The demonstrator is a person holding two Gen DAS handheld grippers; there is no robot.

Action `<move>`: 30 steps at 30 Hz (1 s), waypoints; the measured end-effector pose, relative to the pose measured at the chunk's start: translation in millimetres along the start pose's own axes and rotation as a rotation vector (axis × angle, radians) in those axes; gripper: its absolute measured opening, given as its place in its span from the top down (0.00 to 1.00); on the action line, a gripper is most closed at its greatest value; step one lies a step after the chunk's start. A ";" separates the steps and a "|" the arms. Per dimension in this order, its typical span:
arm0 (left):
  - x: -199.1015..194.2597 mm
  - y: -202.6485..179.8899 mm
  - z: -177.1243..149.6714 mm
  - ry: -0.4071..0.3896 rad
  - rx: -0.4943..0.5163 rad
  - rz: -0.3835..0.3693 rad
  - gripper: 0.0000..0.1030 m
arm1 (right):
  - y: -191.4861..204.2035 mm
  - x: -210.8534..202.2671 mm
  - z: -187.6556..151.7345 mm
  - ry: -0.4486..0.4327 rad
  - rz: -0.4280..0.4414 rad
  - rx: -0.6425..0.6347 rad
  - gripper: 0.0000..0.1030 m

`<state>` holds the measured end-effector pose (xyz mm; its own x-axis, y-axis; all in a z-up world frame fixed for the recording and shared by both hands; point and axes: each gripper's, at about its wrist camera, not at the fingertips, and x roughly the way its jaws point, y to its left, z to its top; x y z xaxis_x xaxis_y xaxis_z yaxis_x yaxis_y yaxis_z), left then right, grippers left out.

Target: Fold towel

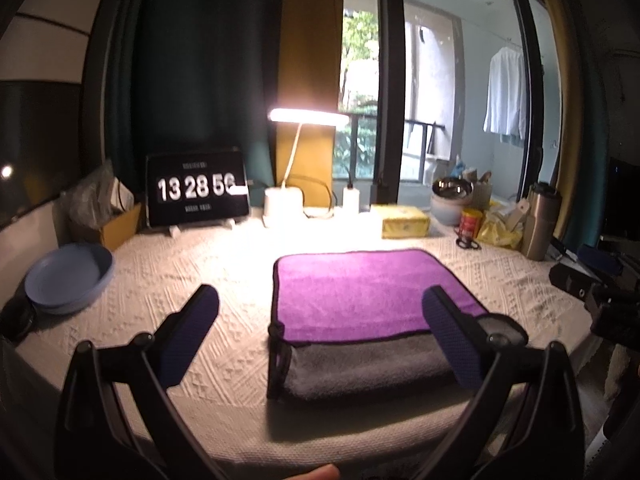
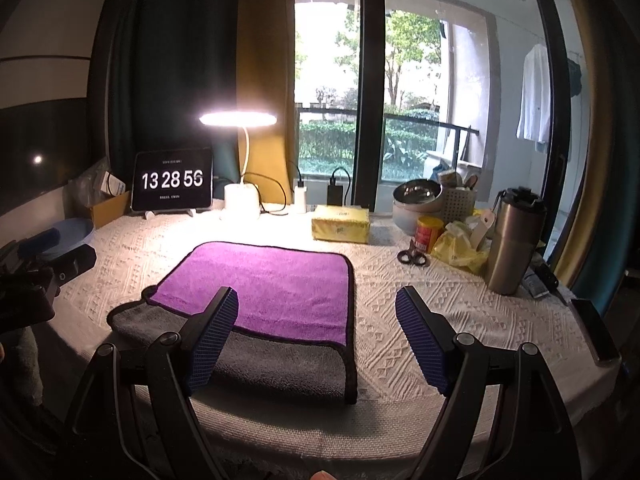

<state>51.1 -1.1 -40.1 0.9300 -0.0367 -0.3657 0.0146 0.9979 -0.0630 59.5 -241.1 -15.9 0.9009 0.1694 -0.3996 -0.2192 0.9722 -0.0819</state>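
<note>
A towel, purple on top (image 1: 360, 292) with a grey underside and black trim, lies folded flat on the white textured tablecloth (image 1: 200, 280). Its grey lower layer sticks out toward me along the near edge. My left gripper (image 1: 320, 312) is open and empty, hovering over the towel's near left corner. In the right wrist view the towel (image 2: 272, 284) lies left of centre. My right gripper (image 2: 316, 316) is open and empty above the towel's near right corner. The left gripper's body shows at the left edge of the right wrist view (image 2: 36, 276).
A blue bowl (image 1: 68, 276) sits at the left. At the back stand a clock tablet (image 1: 196, 188), a lit desk lamp (image 1: 284, 200) and a yellow tissue pack (image 1: 404, 220). Scissors (image 2: 412, 257), a red can (image 2: 428, 232), a yellow bag and a steel tumbler (image 2: 514, 240) are at the right.
</note>
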 end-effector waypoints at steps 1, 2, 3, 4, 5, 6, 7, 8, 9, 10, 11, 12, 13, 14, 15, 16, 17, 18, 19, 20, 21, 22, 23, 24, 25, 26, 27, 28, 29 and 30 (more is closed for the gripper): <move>6.3 2.7 -1.7 0.018 -0.007 -0.007 0.01 | -0.4 3.1 -1.4 0.008 0.000 0.002 0.19; 11.2 4.8 -3.1 0.034 -0.014 -0.012 0.01 | -1.1 6.8 -2.8 0.018 0.000 0.004 0.19; 18.6 7.3 -5.2 0.057 -0.022 -0.017 0.01 | -2.2 11.3 -4.7 0.033 0.000 0.007 0.19; 23.7 8.8 -6.7 0.073 -0.026 -0.018 0.01 | -3.2 15.1 -6.0 0.045 0.000 0.011 0.19; 29.5 10.7 -8.5 0.091 -0.030 -0.024 0.01 | -5.0 20.5 -8.1 0.062 0.000 0.018 0.19; 36.0 12.5 -10.8 0.115 -0.037 -0.028 0.01 | -6.3 24.4 -9.9 0.074 0.001 0.023 0.19; 40.5 12.9 -12.8 0.128 -0.042 -0.032 0.01 | -8.1 29.1 -11.5 0.088 0.002 0.030 0.19; 45.9 14.1 -15.2 0.143 -0.046 -0.034 0.01 | -10.8 35.9 -14.3 0.109 0.004 0.042 0.19; 50.1 15.3 -17.4 0.156 -0.048 -0.032 0.01 | -12.5 40.2 -16.1 0.124 0.004 0.049 0.19; 55.5 16.4 -19.3 0.170 -0.047 -0.030 0.02 | -14.6 45.4 -18.3 0.140 0.006 0.056 0.19; 60.8 17.4 -21.6 0.185 -0.046 -0.028 0.02 | -17.1 50.5 -20.9 0.158 0.007 0.063 0.19; 63.9 18.3 -23.4 0.196 -0.047 -0.028 0.02 | -19.2 56.5 -23.7 0.178 0.007 0.069 0.19; 68.4 20.0 -25.4 0.210 -0.049 -0.030 0.05 | -20.1 61.7 -25.9 0.196 0.010 0.071 0.19; 73.1 20.7 -27.4 0.224 -0.049 -0.031 0.11 | -20.8 67.1 -28.3 0.218 0.015 0.071 0.19; 76.2 21.0 -28.7 0.235 -0.048 -0.031 0.12 | -21.6 73.3 -31.1 0.239 0.014 0.070 0.20; 80.9 22.0 -30.6 0.254 -0.046 -0.033 0.13 | -22.3 77.8 -32.5 0.251 0.011 0.071 0.20; 83.8 22.7 -31.8 0.265 -0.047 -0.033 0.13 | -23.9 83.1 -35.0 0.267 0.012 0.076 0.21; 87.8 23.1 -34.2 0.279 -0.047 -0.033 0.13 | -25.1 86.5 -36.1 0.277 0.016 0.081 0.26; 90.6 23.5 -35.0 0.290 -0.045 -0.032 0.14 | -27.0 89.4 -36.9 0.287 0.019 0.087 0.28; 93.4 23.5 -36.4 0.301 -0.043 -0.033 0.14 | -28.5 93.2 -38.3 0.296 0.019 0.093 0.30; 94.7 24.1 -37.3 0.312 -0.042 -0.034 0.15 | -30.0 96.9 -40.2 0.308 0.021 0.099 0.33; 97.6 24.7 -39.2 0.326 -0.044 -0.038 0.18 | -31.3 100.0 -41.4 0.317 0.024 0.103 0.34; 99.7 25.2 -40.4 0.335 -0.044 -0.042 0.23 | -32.6 103.3 -43.5 0.328 0.028 0.108 0.38; 102.2 25.6 -41.9 0.346 -0.046 -0.046 0.24 | -33.2 105.5 -45.0 0.336 0.030 0.110 0.39; 103.6 25.6 -43.2 0.353 -0.046 -0.048 0.28 | -33.8 107.3 -46.5 0.340 0.033 0.111 0.39; 104.9 25.6 -44.6 0.359 -0.045 -0.049 0.31 | -34.4 109.5 -48.5 0.347 0.036 0.112 0.40; 106.3 24.6 -45.9 0.366 -0.041 -0.048 0.32 | -34.0 110.3 -49.7 0.351 0.038 0.113 0.43; 107.8 24.1 -47.2 0.373 -0.038 -0.047 0.34 | -33.6 111.0 -50.8 0.355 0.041 0.116 0.45; 109.2 23.9 -48.5 0.380 -0.034 -0.045 0.38 | -33.7 112.3 -52.1 0.361 0.044 0.117 0.46; 111.0 23.8 -50.1 0.390 -0.032 -0.046 0.41 | -33.8 113.4 -53.9 0.365 0.045 0.116 0.46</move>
<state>136.2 16.0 -128.7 0.7189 -0.1048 -0.6872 0.0359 0.9928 -0.1139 148.9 -263.4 -107.6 0.6940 0.1637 -0.7012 -0.1921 0.9806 0.0388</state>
